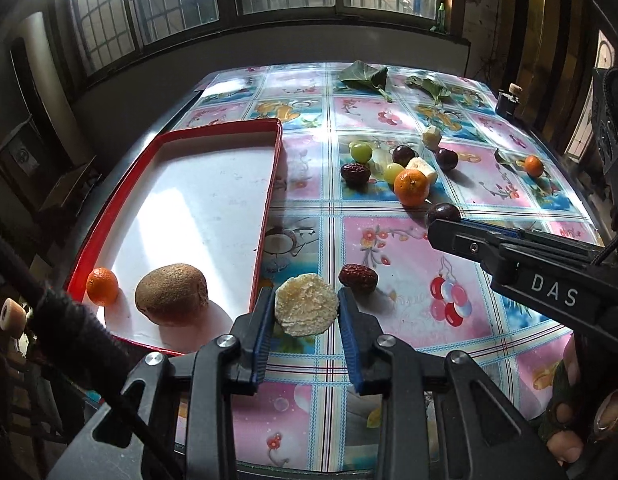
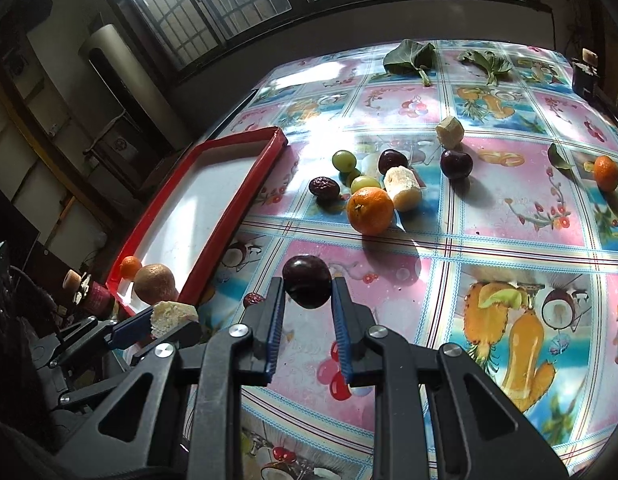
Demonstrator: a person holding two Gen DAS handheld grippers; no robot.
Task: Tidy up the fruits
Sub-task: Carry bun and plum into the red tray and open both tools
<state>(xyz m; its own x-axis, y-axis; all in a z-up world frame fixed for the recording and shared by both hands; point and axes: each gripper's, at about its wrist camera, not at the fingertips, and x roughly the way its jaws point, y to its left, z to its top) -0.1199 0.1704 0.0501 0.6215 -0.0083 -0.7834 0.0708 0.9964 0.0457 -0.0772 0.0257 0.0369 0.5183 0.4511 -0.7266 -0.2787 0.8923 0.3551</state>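
My left gripper (image 1: 305, 304) is shut on a pale round fruit slice (image 1: 305, 304), held just right of the red tray (image 1: 265, 216). Inside the tray lie a small orange (image 1: 102, 286) and a brown kiwi (image 1: 171, 294). My right gripper (image 2: 307, 286) is shut on a dark plum (image 2: 307, 286), lifted above the tablecloth. That gripper also shows at the right of the left wrist view with the dark plum (image 1: 441, 214) at its tip. A red date (image 1: 358, 278) lies on the cloth beside the left gripper.
Loose fruit sits mid-table: a large orange (image 2: 370, 210), green grapes (image 2: 344, 160), a date (image 2: 324, 188), two dark plums (image 2: 456, 164), pale chunks (image 2: 403, 188) and a small orange (image 2: 606, 173). Green leaves (image 2: 409, 58) lie at the far edge. A gloved hand (image 1: 581, 412) shows low right.
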